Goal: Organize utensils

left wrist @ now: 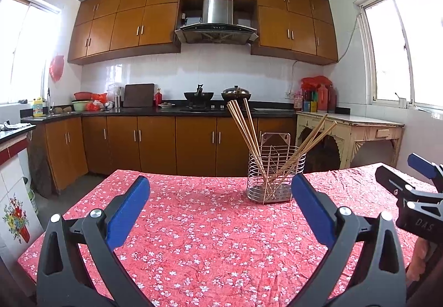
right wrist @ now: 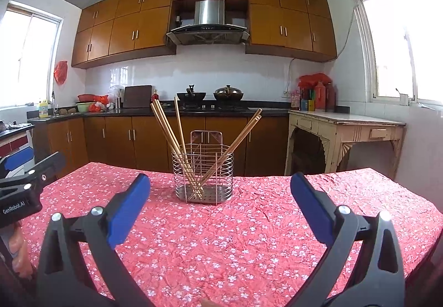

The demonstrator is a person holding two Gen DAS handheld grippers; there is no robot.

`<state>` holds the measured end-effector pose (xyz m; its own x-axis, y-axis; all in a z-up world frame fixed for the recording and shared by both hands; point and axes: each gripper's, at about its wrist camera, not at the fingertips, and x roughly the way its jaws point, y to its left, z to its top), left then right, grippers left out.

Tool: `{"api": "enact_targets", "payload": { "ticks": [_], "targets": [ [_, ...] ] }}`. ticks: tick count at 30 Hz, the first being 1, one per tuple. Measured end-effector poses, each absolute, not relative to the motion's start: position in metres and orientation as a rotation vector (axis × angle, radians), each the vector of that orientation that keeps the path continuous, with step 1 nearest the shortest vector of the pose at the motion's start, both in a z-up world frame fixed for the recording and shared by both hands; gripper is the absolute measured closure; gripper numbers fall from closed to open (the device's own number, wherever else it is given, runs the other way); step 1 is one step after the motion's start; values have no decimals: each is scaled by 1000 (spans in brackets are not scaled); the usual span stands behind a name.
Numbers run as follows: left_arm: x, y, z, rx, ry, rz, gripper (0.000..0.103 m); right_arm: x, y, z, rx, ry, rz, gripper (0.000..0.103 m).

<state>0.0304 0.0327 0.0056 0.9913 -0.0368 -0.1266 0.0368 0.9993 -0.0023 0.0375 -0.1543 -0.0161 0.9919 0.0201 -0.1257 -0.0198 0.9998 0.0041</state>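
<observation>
A wire metal utensil holder [left wrist: 274, 177] [right wrist: 203, 172] stands on the table with the red floral cloth [left wrist: 199, 226] [right wrist: 249, 224], toward its far edge. Several wooden chopsticks [left wrist: 245, 135] [right wrist: 169, 130] lean inside it, fanning left and right. My left gripper [left wrist: 220, 185] hovers open over the cloth, left of and nearer than the holder, with nothing between its blue pads. My right gripper [right wrist: 220, 182] is open too, empty, centred in front of the holder. Each gripper shows at the edge of the other's view, the right one [left wrist: 415, 190] and the left one [right wrist: 22, 182].
Beyond the table runs a kitchen counter [left wrist: 166, 112] with woks, a cutting board and bowls, brown cabinets above and below. A cream side table [left wrist: 351, 127] stands at the right wall. A person's hand [right wrist: 19, 251] holds the left gripper's handle.
</observation>
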Motion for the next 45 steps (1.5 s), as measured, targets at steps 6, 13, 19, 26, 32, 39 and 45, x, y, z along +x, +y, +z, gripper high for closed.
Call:
{"api": "enact_targets", "payload": {
  "ticks": [6, 13, 19, 26, 32, 39, 45],
  "targets": [
    [33, 34, 5, -23, 135, -47, 2, 37, -158, -17, 9, 128, 25, 4],
    [31, 31, 5, -6, 126, -49, 2, 36, -159, -17, 11, 127, 29, 4],
    [29, 25, 5, 5, 117, -58, 2, 36, -160, -18, 16, 130, 31, 4],
    [29, 23, 6, 0, 117, -79, 2, 36, -160, -18, 19, 130, 32, 4],
    [29, 22, 6, 0, 118, -87, 2, 37, -159, -17, 21, 132, 32, 4],
    [28, 22, 5, -2, 118, -88, 2, 37, -159, -17, 24, 134, 34, 4],
    [28, 22, 6, -2, 117, -88, 2, 39, -160, -15, 24, 132, 32, 4]
  ]
}}
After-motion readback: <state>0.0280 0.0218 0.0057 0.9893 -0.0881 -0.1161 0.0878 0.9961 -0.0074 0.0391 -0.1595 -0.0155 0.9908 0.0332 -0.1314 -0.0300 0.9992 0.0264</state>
